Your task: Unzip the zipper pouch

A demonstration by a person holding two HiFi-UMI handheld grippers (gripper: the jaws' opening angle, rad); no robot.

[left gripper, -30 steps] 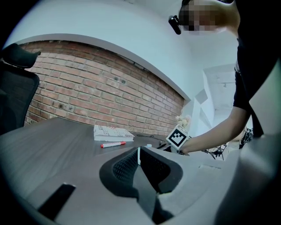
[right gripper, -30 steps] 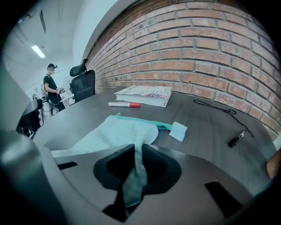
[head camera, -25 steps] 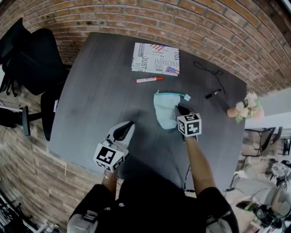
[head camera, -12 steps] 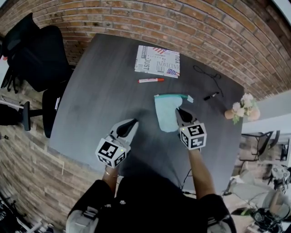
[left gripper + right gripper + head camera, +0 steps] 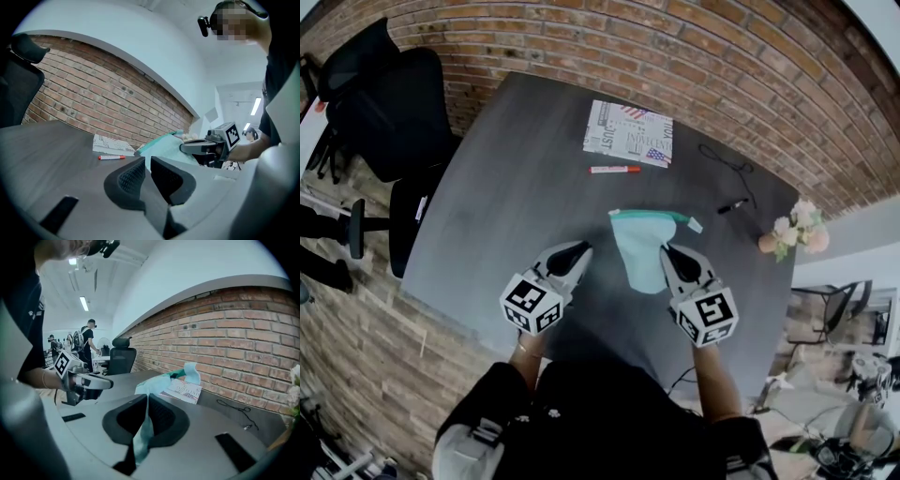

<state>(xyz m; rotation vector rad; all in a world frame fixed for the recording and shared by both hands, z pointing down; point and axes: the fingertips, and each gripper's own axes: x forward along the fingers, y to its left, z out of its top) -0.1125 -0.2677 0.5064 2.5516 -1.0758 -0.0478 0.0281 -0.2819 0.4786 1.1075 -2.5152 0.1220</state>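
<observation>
The teal zipper pouch hangs partly lifted off the dark table, its zipper edge toward the brick wall. My right gripper is shut on the pouch's near right edge. In the right gripper view a strip of teal fabric runs between the closed jaws of that gripper, and the rest of the pouch rises ahead. My left gripper hovers just left of the pouch, apart from it. In the left gripper view its jaws stand together with nothing between them.
A printed flat pouch and a red marker lie farther back on the table. A black cable, a black pen and a bunch of flowers sit at the right. Black office chairs stand off the table's left edge.
My right gripper has risen and drawn back toward the person, pulling the pouch's edge up off the table with it. The left gripper has hardly moved.
</observation>
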